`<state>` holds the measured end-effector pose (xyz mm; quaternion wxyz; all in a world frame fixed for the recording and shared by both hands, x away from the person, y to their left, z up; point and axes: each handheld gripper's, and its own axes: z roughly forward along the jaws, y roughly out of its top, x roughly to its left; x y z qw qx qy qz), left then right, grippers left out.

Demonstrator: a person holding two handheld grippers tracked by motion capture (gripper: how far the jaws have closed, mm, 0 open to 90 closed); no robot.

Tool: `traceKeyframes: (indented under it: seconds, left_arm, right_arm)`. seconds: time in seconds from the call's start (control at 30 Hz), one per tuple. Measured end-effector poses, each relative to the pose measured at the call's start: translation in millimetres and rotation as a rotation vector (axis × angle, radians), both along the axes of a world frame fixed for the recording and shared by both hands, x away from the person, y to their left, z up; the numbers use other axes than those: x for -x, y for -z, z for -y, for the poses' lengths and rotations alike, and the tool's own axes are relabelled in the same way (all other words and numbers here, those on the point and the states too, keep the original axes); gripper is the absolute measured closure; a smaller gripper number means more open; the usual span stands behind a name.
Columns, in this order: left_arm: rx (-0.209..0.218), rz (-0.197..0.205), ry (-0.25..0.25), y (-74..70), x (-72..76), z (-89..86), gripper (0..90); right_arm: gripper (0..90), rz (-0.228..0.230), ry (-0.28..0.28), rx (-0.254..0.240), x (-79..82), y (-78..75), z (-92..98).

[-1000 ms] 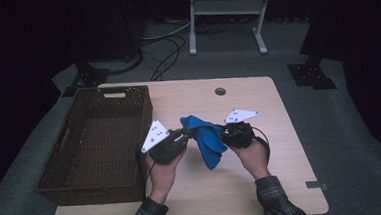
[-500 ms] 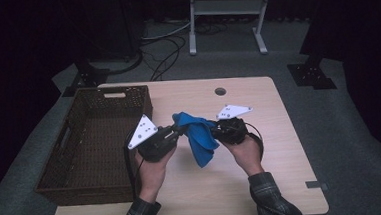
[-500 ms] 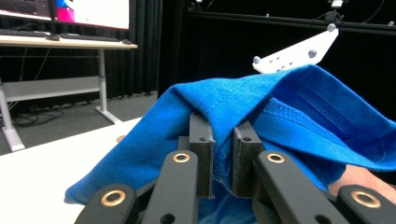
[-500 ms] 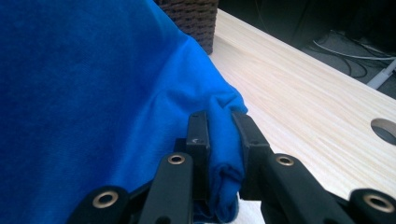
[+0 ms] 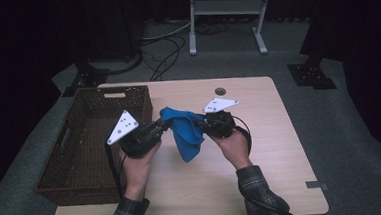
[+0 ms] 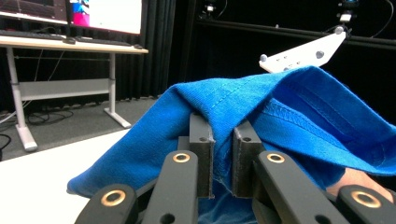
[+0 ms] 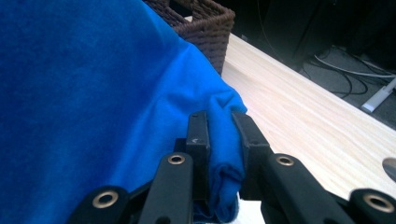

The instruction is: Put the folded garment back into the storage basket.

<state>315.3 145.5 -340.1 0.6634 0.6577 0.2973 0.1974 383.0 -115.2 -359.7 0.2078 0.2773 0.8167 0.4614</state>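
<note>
A blue cloth (image 5: 185, 130) hangs in the air between my two grippers, over the wooden table (image 5: 262, 173), just right of the wicker basket (image 5: 87, 139). My left gripper (image 5: 160, 128) is shut on the cloth's left end; in the left gripper view its jaws pinch a fold of the blue cloth (image 6: 280, 116). My right gripper (image 5: 203, 125) is shut on the right end, and in the right gripper view a bunched roll of the blue cloth (image 7: 84, 93) sits between its jaws. The cloth's lower corner droops toward the tabletop.
The brown wicker basket takes up the table's left side, its corner (image 7: 205, 28) close behind the cloth. A round cable hole (image 5: 220, 91) lies at the table's far edge. A white desk frame (image 5: 225, 15) and cables stand on the floor beyond.
Both grippers have carried the blue cloth leftward toward the basket and lifted it a little. Both grips are unchanged.
</note>
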Motion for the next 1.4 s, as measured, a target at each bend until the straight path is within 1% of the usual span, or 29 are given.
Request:
traceKeyframes:
  seconds: [0.1,0.3,0.37,0.43,0.5,0.8,0.97,1.1,1.17,1.3,1.4]
  left_arm:
    - [0.016,0.000,-0.004,-1.7,-0.7,-8.0,82.4]
    - [0.022,0.007,-0.011,-5.3,-0.5,-19.0,82.4]
    - [0.033,0.008,-0.013,-6.6,-0.4,-23.4,82.4]
    - [0.036,0.010,-0.017,-7.7,-0.6,-27.8,82.4]
    - [0.030,0.015,-0.026,-8.8,-0.2,-32.0,82.4]
    - [0.040,0.016,-0.058,-11.2,-0.8,-53.0,82.4]
    - [0.043,0.019,-0.083,-12.5,-0.4,-64.2,82.3]
    - [0.050,0.021,-0.101,-11.6,-0.2,-71.0,82.3]
    - [0.044,0.024,-0.111,-11.7,0.1,-74.4,82.3]
    - [0.051,0.027,-0.126,-11.1,0.1,-83.2,82.3]
    - [0.060,0.026,-0.139,-9.9,-0.2,-91.8,82.3]
  right_arm:
    - [78.2,0.012,-0.008,0.012,-1.2,-5.0,-7.2]
    - [78.3,0.028,-0.013,0.017,-2.6,-14.9,-18.2]
    - [78.2,0.032,-0.017,0.020,-3.4,-17.1,-22.0]
    - [78.2,0.032,-0.020,0.017,-4.3,-18.8,-26.3]
    - [78.3,0.034,-0.026,0.019,-5.6,-20.3,-31.0]
    - [78.3,0.034,-0.056,0.030,-12.6,-23.0,-56.3]
    - [78.3,0.033,-0.071,0.026,-17.3,-23.4,-70.3]
    - [78.2,0.034,-0.079,0.034,-19.8,-24.2,-81.5]
    - [78.3,0.035,-0.083,0.039,-21.1,-25.2,-87.1]
    - [78.3,0.042,-0.094,0.043,-23.5,-26.2,-98.2]
    - [78.2,0.038,-0.098,0.045,-25.3,-25.1,-106.5]
